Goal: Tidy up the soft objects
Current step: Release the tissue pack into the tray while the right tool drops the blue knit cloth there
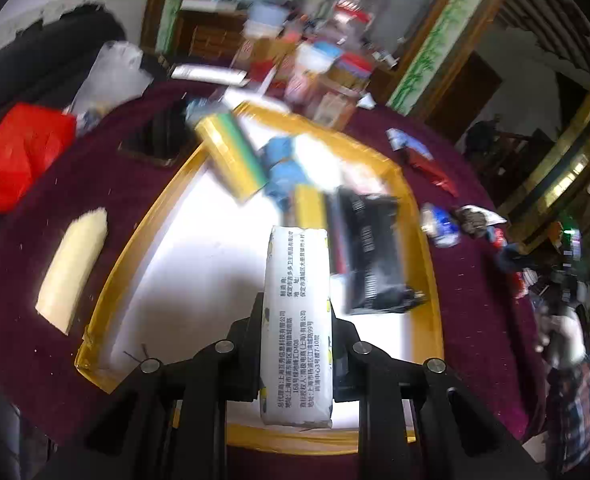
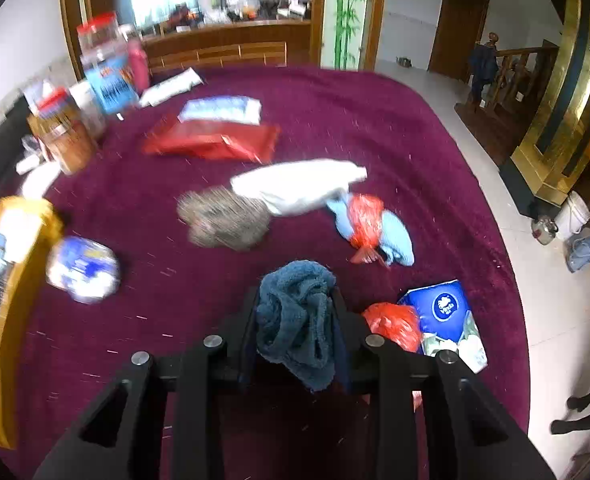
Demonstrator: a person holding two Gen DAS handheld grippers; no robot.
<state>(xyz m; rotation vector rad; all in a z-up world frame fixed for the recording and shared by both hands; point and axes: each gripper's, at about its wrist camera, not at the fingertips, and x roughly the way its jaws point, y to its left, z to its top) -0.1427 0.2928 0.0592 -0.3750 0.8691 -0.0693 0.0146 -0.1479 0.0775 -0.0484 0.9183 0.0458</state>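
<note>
My left gripper (image 1: 297, 320) is shut on a white tissue pack (image 1: 298, 320) with printed text, held above a yellow-rimmed white tray (image 1: 143, 236). In the tray lie yellow-green sponges (image 1: 233, 156), a blue cloth (image 1: 283, 168) and a black packet (image 1: 371, 252). My right gripper (image 2: 295, 320) is shut on a dark blue fluffy towel (image 2: 295, 320), bunched between the jaws over the maroon tablecloth (image 2: 395, 128). Loose on the cloth lie a white cloth (image 2: 299, 186), a grey fuzzy item (image 2: 225, 218), a light blue cloth with red plastic (image 2: 369, 226) and a red packet (image 2: 211, 140).
A cream sponge (image 1: 73, 268) and a red bag (image 1: 19, 152) lie left of the tray. Jars and boxes (image 2: 95, 92) crowd the far left table edge. A blue tissue pack (image 2: 443, 316) and a red bag (image 2: 393, 324) sit by my right gripper. A person's legs (image 2: 587, 404) stand on the floor at right.
</note>
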